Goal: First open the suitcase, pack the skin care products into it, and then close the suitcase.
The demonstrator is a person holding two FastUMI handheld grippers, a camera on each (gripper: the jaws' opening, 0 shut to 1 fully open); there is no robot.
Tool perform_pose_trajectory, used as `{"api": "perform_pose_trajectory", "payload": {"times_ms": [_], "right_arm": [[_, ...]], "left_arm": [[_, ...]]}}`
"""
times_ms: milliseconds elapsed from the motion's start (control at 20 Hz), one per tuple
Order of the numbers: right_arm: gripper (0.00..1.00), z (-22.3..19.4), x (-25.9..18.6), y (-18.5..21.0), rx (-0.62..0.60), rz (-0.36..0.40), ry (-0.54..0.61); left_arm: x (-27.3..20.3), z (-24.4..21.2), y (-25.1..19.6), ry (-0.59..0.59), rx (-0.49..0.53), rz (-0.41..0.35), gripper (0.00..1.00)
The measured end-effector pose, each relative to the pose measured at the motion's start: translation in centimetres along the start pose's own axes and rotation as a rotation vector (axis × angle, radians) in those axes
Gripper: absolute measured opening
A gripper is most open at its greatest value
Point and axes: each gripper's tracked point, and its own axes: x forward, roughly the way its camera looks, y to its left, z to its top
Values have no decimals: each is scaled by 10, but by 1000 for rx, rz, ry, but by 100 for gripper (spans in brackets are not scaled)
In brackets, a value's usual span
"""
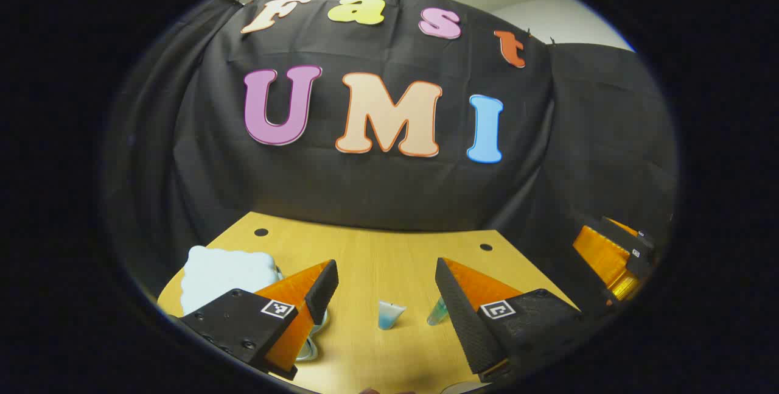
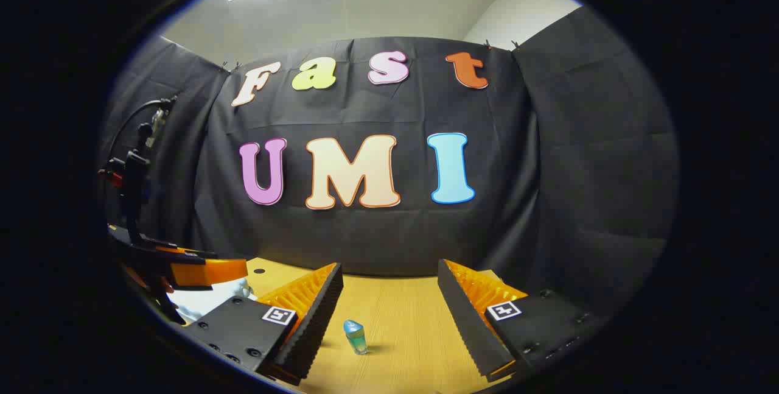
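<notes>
Bench (image 1: 377, 260): I am looking at a wooden top with two small dark holes near its far edge.
Suitcase (image 1: 222, 275): I am seeing a pale blue, bumpy shape sitting at the left edge of the bench, partly behind my left gripper's finger. I am taking it for the suitcase, but I cannot tell if it is open.
Left gripper (image 1: 386, 290): I am holding it above the bench with its fingers spread wide and nothing between them.
Right gripper (image 2: 389, 296): I am holding it wide apart too, with nothing pinched. In the left gripper view it is showing off the bench's right edge (image 1: 611, 254).
Small tube (image 1: 391, 315): it is standing near the middle of the bench.
Little bottle (image 2: 355, 336): it is standing on the bench, toward the right side, between the right gripper's fingers but not touching them.
</notes>
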Motion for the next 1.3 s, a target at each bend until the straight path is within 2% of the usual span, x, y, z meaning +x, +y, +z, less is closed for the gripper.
{"api": "perform_pose_trajectory", "payload": {"times_ms": [350,650,700,800,950,1150,1300], "right_arm": [[98,-6,4,-10,22,4,3],[98,-20,0,-27,50,-25,33],[98,-23,0,-31,55,-34,40],[98,-28,-2,-39,58,-49,57],[95,-35,-5,-50,39,-73,79],[98,-39,-5,-56,41,-83,92],[95,-43,-5,-61,46,-94,108]], "left_arm": [[9,-31,47,168,-47,72,93],[36,-54,74,325,-153,83,95],[37,-61,76,359,-178,78,92],[46,-75,86,431,-219,96,95],[62,-98,109,529,-241,159,95],[79,-124,120,645,-252,185,94],[88,-140,125,723,-266,203,91]]}}
